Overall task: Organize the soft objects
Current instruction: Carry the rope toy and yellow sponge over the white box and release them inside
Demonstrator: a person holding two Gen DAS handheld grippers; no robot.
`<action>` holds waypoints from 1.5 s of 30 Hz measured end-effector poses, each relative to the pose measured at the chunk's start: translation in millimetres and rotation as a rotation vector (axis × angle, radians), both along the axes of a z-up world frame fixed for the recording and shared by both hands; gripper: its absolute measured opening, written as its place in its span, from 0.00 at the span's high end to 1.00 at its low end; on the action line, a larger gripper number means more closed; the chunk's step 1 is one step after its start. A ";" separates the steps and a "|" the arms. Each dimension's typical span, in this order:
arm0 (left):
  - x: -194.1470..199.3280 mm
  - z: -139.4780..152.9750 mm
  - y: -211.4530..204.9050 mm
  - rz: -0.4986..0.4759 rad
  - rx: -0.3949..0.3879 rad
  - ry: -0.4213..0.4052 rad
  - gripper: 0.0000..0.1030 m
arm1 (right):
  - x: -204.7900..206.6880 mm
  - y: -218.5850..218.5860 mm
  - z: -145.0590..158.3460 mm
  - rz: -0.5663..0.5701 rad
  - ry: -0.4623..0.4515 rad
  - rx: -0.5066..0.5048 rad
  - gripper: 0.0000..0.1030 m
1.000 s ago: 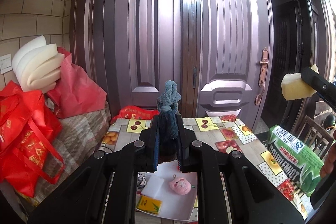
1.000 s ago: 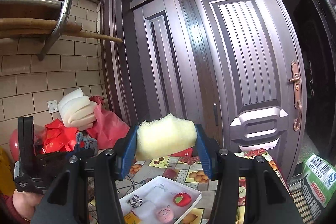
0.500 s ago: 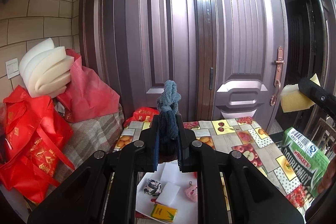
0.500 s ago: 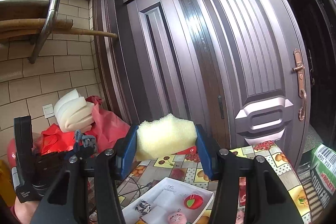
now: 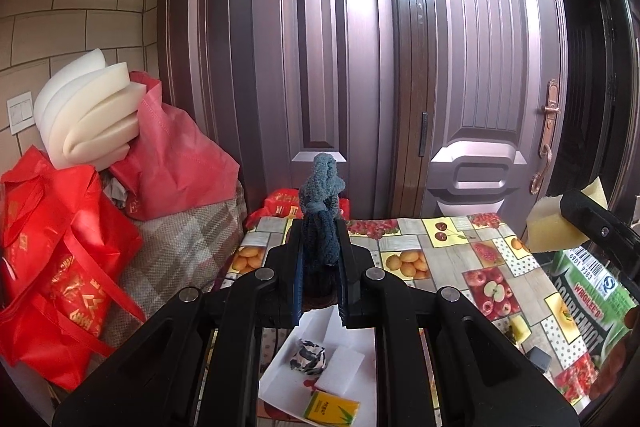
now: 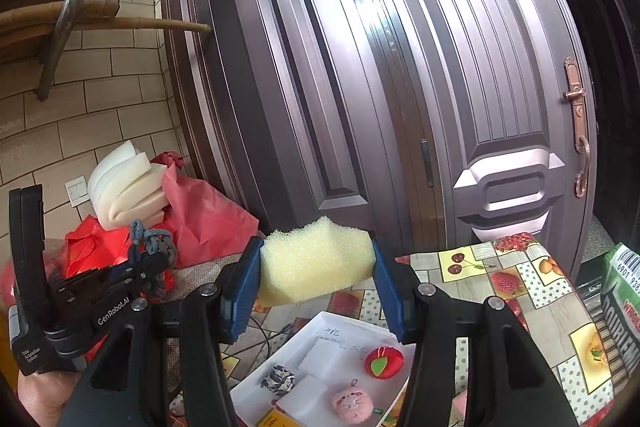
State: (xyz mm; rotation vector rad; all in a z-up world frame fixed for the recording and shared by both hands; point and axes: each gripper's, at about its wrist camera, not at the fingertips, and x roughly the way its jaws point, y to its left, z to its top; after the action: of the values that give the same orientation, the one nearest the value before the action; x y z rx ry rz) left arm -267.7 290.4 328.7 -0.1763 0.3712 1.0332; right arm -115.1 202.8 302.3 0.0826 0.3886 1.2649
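Observation:
My left gripper is shut on a blue-grey knotted cloth that sticks up between its fingers, held above the table. It also shows at the left of the right wrist view. My right gripper is shut on a yellow sponge, held high over a white tray; the sponge also shows at the right edge of the left wrist view. In the tray lie a black-and-white fabric ball, a red apple plush, a pink pig plush and a white sponge block.
The table has a fruit-pattern cloth. A green Doublemint box stands at its right edge. Red bags and white foam sheets pile up on the left. Brown doors stand behind. A small yellow-green packet lies in the tray.
Both views have swung: the table and tray have shifted right in the left wrist view, and the doors look closer. Both grippers still hold their objects.

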 end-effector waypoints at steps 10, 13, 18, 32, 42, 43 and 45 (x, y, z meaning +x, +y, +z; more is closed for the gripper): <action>24.2 -37.3 21.3 -0.015 -0.060 0.042 0.88 | 3.4 31.7 -33.1 0.014 0.044 -0.081 0.48; 31.1 -45.9 28.5 -0.015 -0.082 0.030 0.88 | 9.3 39.4 -38.8 0.015 0.030 -0.109 0.48; 41.9 -100.7 51.5 -0.031 -0.199 0.030 0.88 | 18.3 59.5 -83.6 0.041 0.069 -0.200 0.47; 62.7 -176.4 89.9 -0.039 -0.350 0.119 0.70 | 25.9 105.3 -184.2 0.059 0.232 -0.463 0.47; 41.9 -143.5 71.5 0.056 -0.229 0.087 0.00 | 8.4 96.5 -180.3 0.132 0.138 -0.443 0.11; 37.6 -136.6 65.4 0.069 -0.213 0.074 0.00 | 8.3 90.2 -172.8 0.131 0.119 -0.420 0.00; 28.2 -125.5 48.8 0.097 -0.179 0.047 0.00 | 7.2 73.9 -159.8 0.120 0.076 -0.365 0.00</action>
State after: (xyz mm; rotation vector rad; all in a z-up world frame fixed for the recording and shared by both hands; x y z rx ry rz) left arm -239.5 339.2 203.2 -0.3333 0.5021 1.1009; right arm -107.9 276.7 142.5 -0.2062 0.6928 1.2923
